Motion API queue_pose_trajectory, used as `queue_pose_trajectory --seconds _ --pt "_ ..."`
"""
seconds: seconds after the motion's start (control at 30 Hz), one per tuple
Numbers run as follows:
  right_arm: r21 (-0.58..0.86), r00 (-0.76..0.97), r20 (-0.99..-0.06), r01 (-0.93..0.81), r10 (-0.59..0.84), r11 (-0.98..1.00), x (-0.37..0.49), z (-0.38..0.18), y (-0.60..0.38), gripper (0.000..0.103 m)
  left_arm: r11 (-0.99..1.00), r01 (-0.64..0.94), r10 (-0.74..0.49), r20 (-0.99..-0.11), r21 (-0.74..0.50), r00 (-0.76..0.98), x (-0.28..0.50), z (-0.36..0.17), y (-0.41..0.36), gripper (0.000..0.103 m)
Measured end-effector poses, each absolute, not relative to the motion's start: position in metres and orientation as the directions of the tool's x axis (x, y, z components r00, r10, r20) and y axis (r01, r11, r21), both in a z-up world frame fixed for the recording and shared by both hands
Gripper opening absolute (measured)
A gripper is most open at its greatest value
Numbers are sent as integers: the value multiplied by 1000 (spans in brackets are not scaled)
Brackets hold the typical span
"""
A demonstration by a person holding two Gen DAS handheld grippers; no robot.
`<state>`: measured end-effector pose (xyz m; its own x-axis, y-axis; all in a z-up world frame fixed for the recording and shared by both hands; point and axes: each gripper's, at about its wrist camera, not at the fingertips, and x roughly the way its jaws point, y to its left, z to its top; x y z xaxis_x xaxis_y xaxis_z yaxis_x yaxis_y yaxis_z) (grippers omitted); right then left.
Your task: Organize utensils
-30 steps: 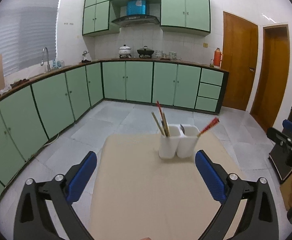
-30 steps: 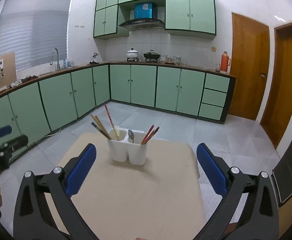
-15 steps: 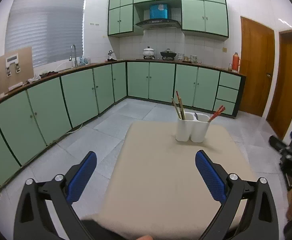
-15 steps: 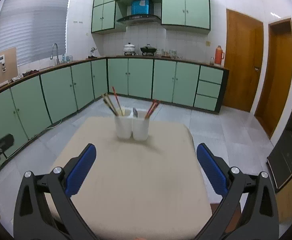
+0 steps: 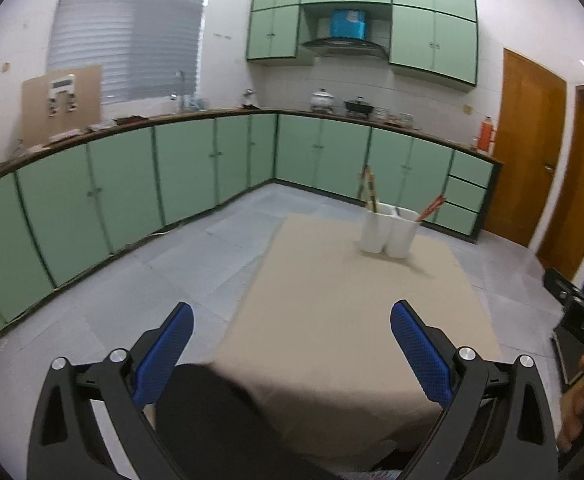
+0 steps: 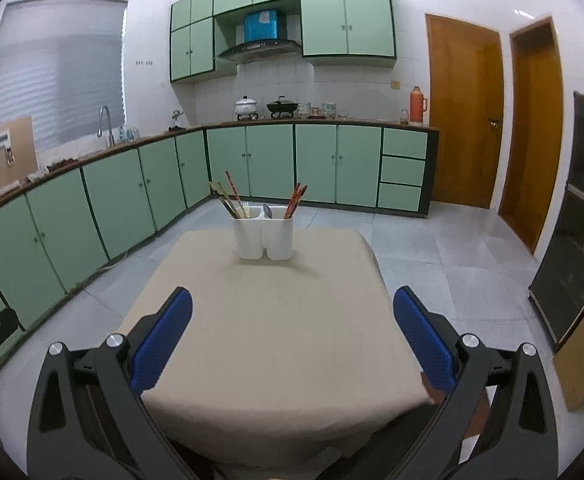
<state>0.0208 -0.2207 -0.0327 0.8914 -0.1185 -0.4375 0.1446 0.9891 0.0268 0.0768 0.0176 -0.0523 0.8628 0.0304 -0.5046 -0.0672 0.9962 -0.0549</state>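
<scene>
Both tools have pulled back vs a sec ago. Left tool (image 5: pixel 291 354): jaws wide apart, empty. Utensil holder (image 6: pixel 263 233) sits far end of worktop (image 6: pixel 275 320), chopsticks (image 6: pixel 296 200) + spoon inside. Right tool (image 6: pixel 292 338): apart, empty. Prob task done.

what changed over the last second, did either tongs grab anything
Both tongs, left and right, pulled back from the white twin-cup utensil holder, which now looks farther off on the beige-clothed table. Neither grabbed anything; both stayed open and empty. The holder and its utensils stayed put.
</scene>
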Motion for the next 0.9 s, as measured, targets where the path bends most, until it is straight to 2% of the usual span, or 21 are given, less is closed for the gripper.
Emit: queue_pose_trajectory --seconds 0.3,0.6,0.9 --pt "8 905 -398 166 -149 986 -36 -37 -214 98 987 -161 132 -466 -24 875 27 -45 38 97" --pt "4 927 -350 142 -132 990 -51 -23 -202 98 991 -134 112 -404 -25 908 7 -24 33 97" --pt "5 938 -313 157 -148 988 -59 -24 -197 98 989 -143 121 -410 -24 904 8 -25 33 97"
